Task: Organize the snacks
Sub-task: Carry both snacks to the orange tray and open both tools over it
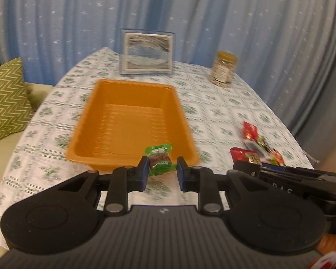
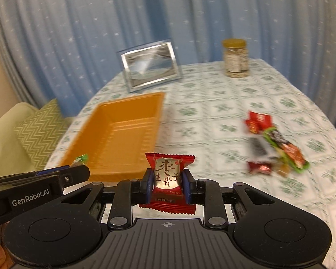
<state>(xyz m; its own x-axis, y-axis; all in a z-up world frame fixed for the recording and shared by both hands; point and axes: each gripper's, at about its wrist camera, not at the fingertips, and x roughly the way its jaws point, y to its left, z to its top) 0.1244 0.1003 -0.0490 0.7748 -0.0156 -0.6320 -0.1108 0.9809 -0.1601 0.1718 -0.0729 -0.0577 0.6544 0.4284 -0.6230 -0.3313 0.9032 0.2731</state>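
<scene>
Low in the frame of the left wrist view, the left gripper [image 1: 163,170] has its jaws drawn in on a green-wrapped snack [image 1: 160,158], though only one pad clearly presses the packet; on the other side I see just a crinkled wrapper tail reaching toward the pad, so the hold looks one-sided and thin. In the right wrist view the right gripper [image 2: 167,185] sits at bottom centre, closed squarely on a red-wrapped snack [image 2: 168,177], both pads flat against the plump middle with the sealed ends sticking out above and below.

These packets look feather-light, with a small firm lump inside loose, glossy film. I'd judge the film slippery and quick to crumple, so the sound place to take hold is across the body, as the red one is held, not by a crimped end. The green one seems likelier to twist or slide out.

Beyond the fingers, the orange tray [image 1: 96,103] lies in the middle of the left view and at centre-left of the right view, its ribbed floor bare; it looks like thin moulded plastic that would skate if bumped. The remaining snacks [image 2: 273,143] lie in a loose heap at the right of the frame, on the floral tablecloth [image 2: 212,103]. Toward the top stand a picture frame [image 2: 150,63] and a lidded jar [image 2: 235,58], with blue curtains behind and a green cushion [image 1: 4,98] at the left edge.
</scene>
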